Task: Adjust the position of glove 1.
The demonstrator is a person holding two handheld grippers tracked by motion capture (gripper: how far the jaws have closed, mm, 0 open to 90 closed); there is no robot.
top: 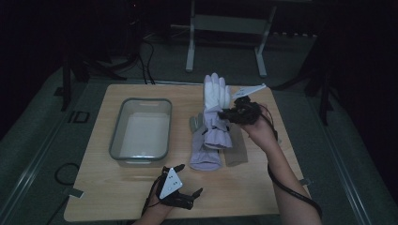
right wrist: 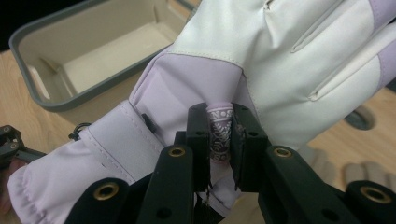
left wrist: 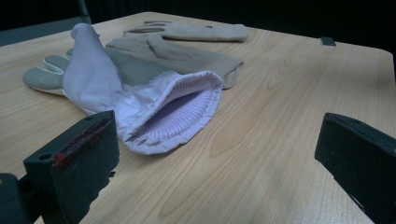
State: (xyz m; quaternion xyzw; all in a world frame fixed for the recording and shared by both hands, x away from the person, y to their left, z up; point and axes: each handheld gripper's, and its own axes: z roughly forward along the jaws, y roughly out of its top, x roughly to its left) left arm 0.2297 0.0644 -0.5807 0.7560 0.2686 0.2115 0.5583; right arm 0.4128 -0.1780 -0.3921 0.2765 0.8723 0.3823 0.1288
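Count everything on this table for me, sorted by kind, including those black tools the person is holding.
lilac-and-white glove: 1
beige gloves: 2
grey tub: 1
hand-held tools, left tool and right tool: 2
Total: 6

High view overhead, facing forward; gripper views close (all share lilac glove (top: pixel 211 119)).

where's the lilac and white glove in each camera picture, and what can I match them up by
High view: the lilac and white glove hangs mid-table, right of the grey bin.
Left gripper view: left of centre, its open cuff toward the camera.
Right gripper view: across the centre, pinched by the right gripper.
Shared landmark: the beige gloves beside it.
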